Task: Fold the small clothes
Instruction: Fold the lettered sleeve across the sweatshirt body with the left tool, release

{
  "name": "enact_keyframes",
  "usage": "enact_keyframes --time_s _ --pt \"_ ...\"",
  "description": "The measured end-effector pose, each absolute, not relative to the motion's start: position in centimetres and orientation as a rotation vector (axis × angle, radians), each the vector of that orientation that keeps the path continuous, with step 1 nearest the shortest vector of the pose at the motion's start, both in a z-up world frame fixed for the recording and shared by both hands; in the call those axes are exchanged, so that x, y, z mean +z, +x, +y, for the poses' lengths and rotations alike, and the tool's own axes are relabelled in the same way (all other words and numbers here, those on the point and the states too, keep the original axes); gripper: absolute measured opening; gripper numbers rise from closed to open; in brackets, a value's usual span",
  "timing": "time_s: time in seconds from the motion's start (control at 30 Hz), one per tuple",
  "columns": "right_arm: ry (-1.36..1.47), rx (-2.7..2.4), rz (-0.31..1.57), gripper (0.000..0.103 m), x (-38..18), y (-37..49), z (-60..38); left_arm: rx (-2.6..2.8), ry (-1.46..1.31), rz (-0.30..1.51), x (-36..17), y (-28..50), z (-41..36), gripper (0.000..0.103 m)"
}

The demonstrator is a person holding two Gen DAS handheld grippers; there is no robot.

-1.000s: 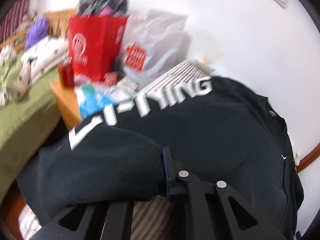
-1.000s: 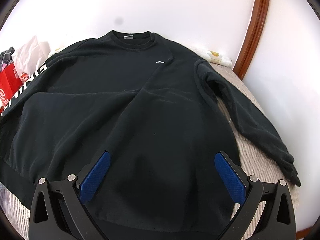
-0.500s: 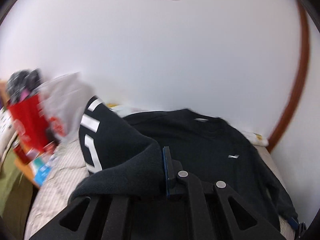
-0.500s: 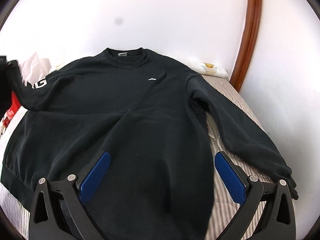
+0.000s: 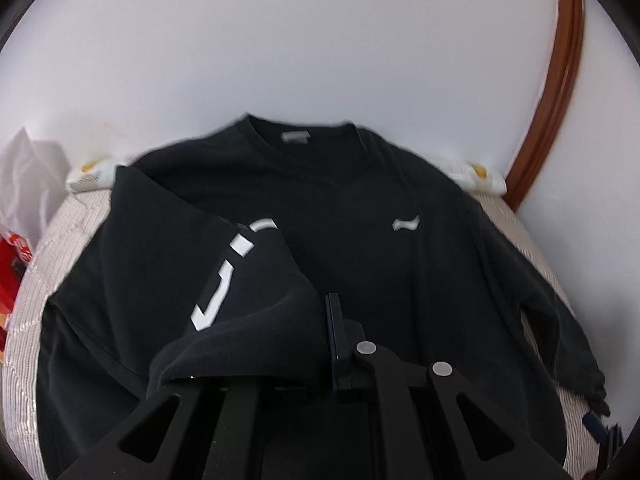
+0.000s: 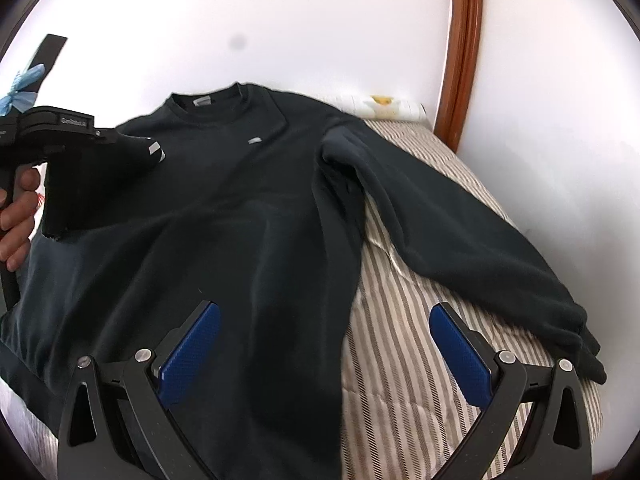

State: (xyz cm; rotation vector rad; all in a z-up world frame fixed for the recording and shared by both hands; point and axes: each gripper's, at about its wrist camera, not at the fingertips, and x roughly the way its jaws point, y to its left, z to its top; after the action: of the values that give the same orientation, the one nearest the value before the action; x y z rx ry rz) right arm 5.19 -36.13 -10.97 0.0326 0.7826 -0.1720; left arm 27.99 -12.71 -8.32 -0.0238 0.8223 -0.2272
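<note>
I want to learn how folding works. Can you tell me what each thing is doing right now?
Black sweatshirt: spread face up on the bed, not yet folded.
Lettered sleeve: lifted, folded over the chest.
Other sleeve: lying stretched out flat.
Left tongs: shut on the lettered sleeve's cuff.
Right tongs: open, holding nothing.
Striped bed cover: partly covered.

Left wrist view: low behind the left gripper (image 5: 326,344), angled down across the black sweatshirt (image 5: 360,216) toward the white wall (image 5: 320,40); very close, own fingers filling the lower frame.
Right wrist view: behind the right gripper (image 6: 324,352), angled down, nearer the striped bedding (image 6: 404,320) (right side of the bed).
Shared: sweatshirt collar and chest logo, wall, brown door frame (image 6: 460,60).
Cross-sighting: left gripper (image 6: 52,136) at the right view's left edge.
</note>
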Motion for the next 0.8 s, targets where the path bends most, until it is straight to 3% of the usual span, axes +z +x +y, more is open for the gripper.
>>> enact_keyframes --time_s 0.1,0.23,0.4,0.53,0.8 --pt "0.011 -0.18 0.786 0.102 -11.1 5.4 -36.1 -0.267 0.021 0.841 -8.4 27.3 -13.6 0.023" --pt "-0.017 -0.172 0.762 0.102 -10.0 5.8 -34.7 -0.329 0.001 0.823 -7.2 24.0 -12.1 0.028" --pt "-0.095 -0.145 0.71 0.085 -7.9 6.3 -31.3 -0.316 -0.098 0.785 -5.8 20.4 -6.1 0.063" --pt "-0.109 -0.065 0.715 0.074 -6.9 7.6 -28.2 -0.268 -0.173 0.757 -5.6 17.6 0.0 0.064" --pt "-0.146 0.138 0.725 0.073 -6.9 11.6 -19.6 0.04 -0.06 0.835 -10.3 14.3 8.4 0.064"
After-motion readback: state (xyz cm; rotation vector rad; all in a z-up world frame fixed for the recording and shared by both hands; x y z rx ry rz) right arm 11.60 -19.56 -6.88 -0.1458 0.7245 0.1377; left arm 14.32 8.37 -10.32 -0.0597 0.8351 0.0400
